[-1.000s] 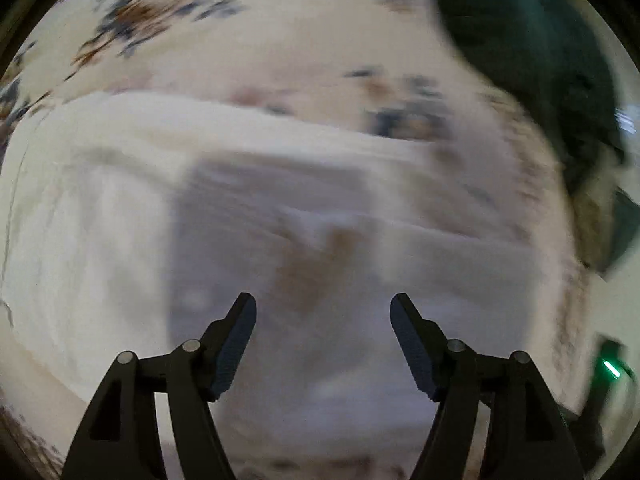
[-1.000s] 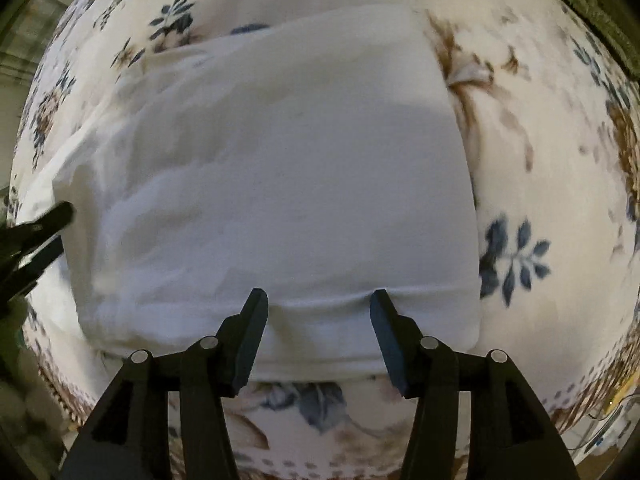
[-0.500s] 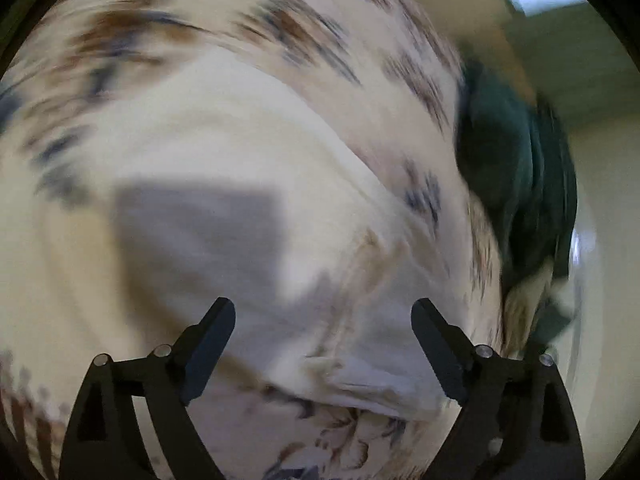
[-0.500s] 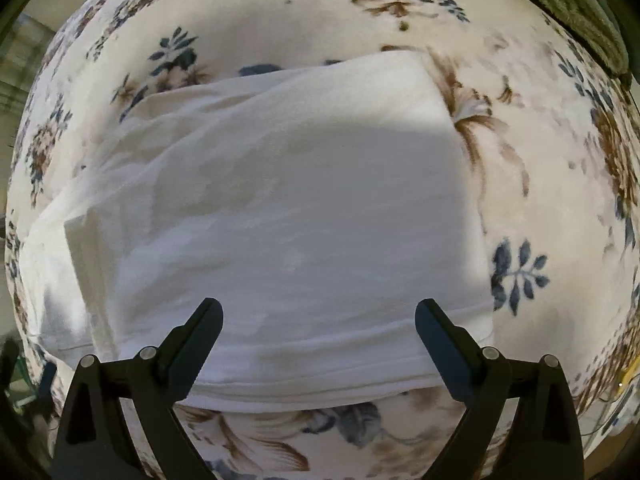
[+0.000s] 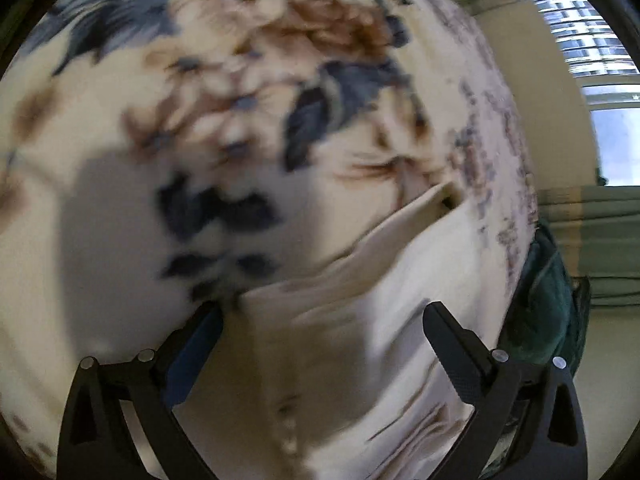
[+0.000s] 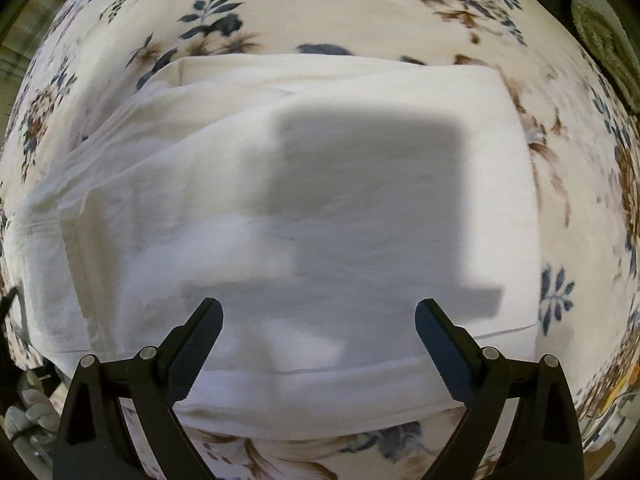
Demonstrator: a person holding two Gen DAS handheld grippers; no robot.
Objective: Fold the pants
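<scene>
In the left wrist view the left gripper (image 5: 322, 322) has its jaws spread wide and empty, tilted down over the corner of the white pants (image 5: 360, 340). The folded layers of that corner lie below and between the fingers, not pinched. Left and above spreads the floral blanket (image 5: 240, 120), blurred; at the right edge sit a dark green cloth (image 5: 544, 304) and a bright window (image 5: 592, 52).

In the right wrist view the right gripper (image 6: 318, 312) points straight down, jaws likewise wide apart and holding nothing. The white pants (image 6: 320, 200) lie folded into a broad rectangle across the floral blanket (image 6: 320, 4), with the gripper's shadow on them.
</scene>
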